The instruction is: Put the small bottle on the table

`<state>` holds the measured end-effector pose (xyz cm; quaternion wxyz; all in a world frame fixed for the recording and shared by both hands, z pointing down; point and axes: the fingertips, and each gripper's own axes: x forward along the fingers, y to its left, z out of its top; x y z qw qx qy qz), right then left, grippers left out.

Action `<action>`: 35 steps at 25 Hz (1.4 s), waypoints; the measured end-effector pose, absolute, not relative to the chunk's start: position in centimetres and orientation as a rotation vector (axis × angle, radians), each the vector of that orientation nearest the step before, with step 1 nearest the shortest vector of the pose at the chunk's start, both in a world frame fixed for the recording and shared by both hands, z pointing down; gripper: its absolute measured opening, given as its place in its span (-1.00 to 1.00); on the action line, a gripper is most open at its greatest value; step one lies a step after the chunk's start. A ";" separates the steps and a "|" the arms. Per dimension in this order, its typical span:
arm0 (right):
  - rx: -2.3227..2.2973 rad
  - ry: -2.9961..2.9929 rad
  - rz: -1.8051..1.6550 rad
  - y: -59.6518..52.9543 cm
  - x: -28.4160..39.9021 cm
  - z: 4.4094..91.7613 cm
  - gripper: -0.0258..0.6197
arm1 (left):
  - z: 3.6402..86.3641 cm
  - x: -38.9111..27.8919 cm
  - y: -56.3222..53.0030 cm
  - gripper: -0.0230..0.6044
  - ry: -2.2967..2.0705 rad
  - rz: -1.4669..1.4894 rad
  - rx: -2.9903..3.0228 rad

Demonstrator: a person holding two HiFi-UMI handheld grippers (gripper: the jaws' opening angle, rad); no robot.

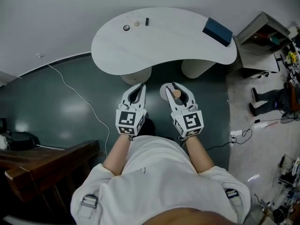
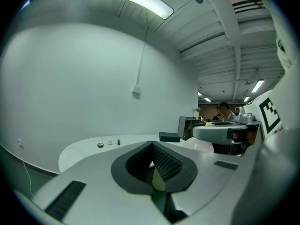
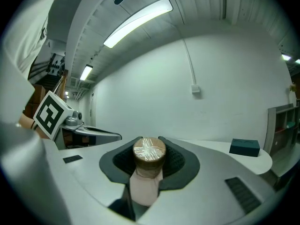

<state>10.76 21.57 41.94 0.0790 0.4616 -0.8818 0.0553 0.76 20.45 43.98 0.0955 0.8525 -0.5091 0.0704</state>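
My right gripper (image 1: 176,93) is shut on the small bottle (image 3: 148,165), a pale bottle with a cork stopper (image 1: 176,93) that stands upright between the pads. In the right gripper view the stopper's top is wrapped in clear tape. Both grippers hover over the dark floor, short of the white table (image 1: 164,41). My left gripper (image 1: 137,93) is shut, its ribbed pads (image 2: 165,162) together with nothing between them. The table (image 2: 84,146) lies ahead in both gripper views.
On the table sit a dark blue box (image 1: 217,31) at the right end and three small items at the back left: a black ring (image 1: 126,27), a pale knob (image 1: 136,23), a black stick (image 1: 146,21). A cable (image 1: 75,92) crosses the floor. A wooden bench (image 1: 42,165) stands lower left.
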 end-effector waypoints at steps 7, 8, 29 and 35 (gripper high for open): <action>1.390 -2.614 0.168 15.5 7.5 42.0 -0.61 | 44.2 -3.4 14.0 -0.89 -1.484 0.187 2.528; 1.400 -2.609 0.171 14.9 7.1 42.0 -0.61 | 44.3 -4.0 13.4 -0.89 -1.481 0.184 2.529; 1.415 -2.562 0.305 2.7 5.7 46.5 -0.61 | 49.8 -8.4 3.7 -0.89 -1.504 0.275 2.404; 1.364 -2.570 0.343 -3.0 5.7 47.9 -0.61 | 51.5 -8.2 -1.0 -0.89 -1.518 0.316 2.350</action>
